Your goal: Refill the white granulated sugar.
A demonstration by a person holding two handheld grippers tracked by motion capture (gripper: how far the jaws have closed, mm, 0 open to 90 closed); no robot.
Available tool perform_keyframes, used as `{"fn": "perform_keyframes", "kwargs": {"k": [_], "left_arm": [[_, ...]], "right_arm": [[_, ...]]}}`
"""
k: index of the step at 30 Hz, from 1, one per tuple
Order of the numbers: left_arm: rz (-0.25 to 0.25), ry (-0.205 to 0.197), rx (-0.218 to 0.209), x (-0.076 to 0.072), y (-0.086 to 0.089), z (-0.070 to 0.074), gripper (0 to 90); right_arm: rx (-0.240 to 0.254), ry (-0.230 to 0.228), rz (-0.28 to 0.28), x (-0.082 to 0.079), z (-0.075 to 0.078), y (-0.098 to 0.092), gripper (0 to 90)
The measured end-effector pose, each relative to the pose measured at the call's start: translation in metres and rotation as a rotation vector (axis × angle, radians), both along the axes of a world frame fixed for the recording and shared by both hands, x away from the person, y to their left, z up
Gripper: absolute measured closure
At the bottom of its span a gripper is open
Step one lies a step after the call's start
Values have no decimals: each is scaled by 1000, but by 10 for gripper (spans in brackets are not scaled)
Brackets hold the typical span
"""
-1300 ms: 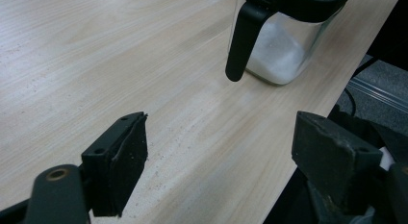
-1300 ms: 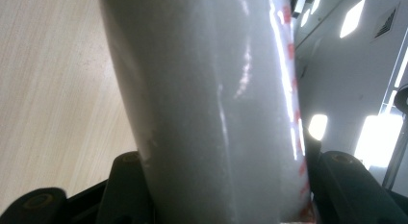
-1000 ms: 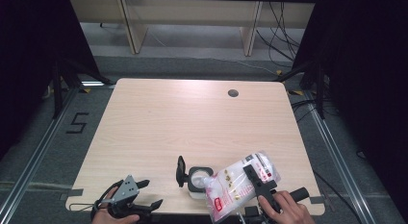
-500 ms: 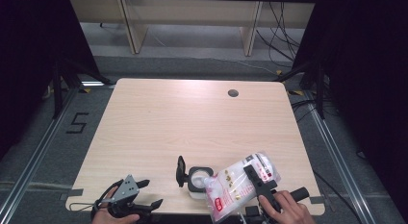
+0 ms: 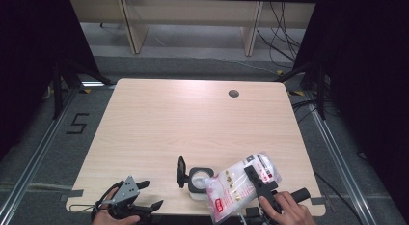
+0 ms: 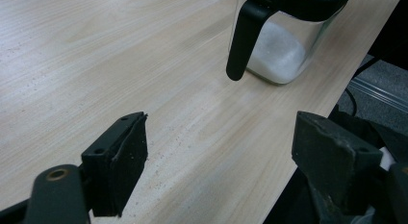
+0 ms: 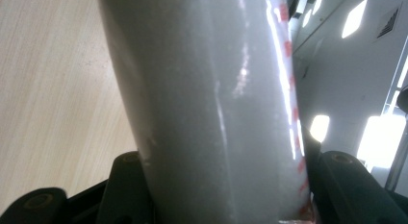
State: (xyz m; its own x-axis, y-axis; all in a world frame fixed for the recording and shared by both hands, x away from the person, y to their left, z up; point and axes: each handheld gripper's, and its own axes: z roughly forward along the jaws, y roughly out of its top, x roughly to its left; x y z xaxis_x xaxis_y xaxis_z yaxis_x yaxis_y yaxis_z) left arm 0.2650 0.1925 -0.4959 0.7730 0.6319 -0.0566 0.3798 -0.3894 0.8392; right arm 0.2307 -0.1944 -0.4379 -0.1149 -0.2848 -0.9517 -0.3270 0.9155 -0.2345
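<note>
Clear white-filled bag (image 5: pixel 238 184) tilted over open glass jar (image 5: pixel 198 180), near table edge.

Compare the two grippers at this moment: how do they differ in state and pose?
The right gripper is shut on the plastic bag of white powder, held tilted over the open jar; the left gripper holds nothing, its jaws wide apart. The right gripper is lifted above the table; the left gripper sits low at the near edge. Both are hand-held with black jaws.

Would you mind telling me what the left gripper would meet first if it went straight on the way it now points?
Probably the clear jar of white powder, black handle first. The left gripper stands open above bare table, and the jar lies slightly right of centre, so it might narrowly pass.
</note>
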Motion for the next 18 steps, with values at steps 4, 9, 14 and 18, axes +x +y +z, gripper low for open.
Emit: {"fn": "perform_keyframes", "kwargs": {"k": [4, 9, 14, 18], "left_arm": [[22, 18, -24, -2, -1, -1, 195], [12, 24, -3, -1, -1, 0, 195], [14, 8, 5, -2, -1, 0, 195], [8, -22, 35, -1, 2, 2, 196]], "right_arm": [[-6, -8, 15, 1, 0, 0, 513], [-3, -6, 10, 2, 1, 0, 513], [2, -3, -11, 0, 1, -2, 513], [-3, -7, -10, 0, 1, 0, 513]]}}
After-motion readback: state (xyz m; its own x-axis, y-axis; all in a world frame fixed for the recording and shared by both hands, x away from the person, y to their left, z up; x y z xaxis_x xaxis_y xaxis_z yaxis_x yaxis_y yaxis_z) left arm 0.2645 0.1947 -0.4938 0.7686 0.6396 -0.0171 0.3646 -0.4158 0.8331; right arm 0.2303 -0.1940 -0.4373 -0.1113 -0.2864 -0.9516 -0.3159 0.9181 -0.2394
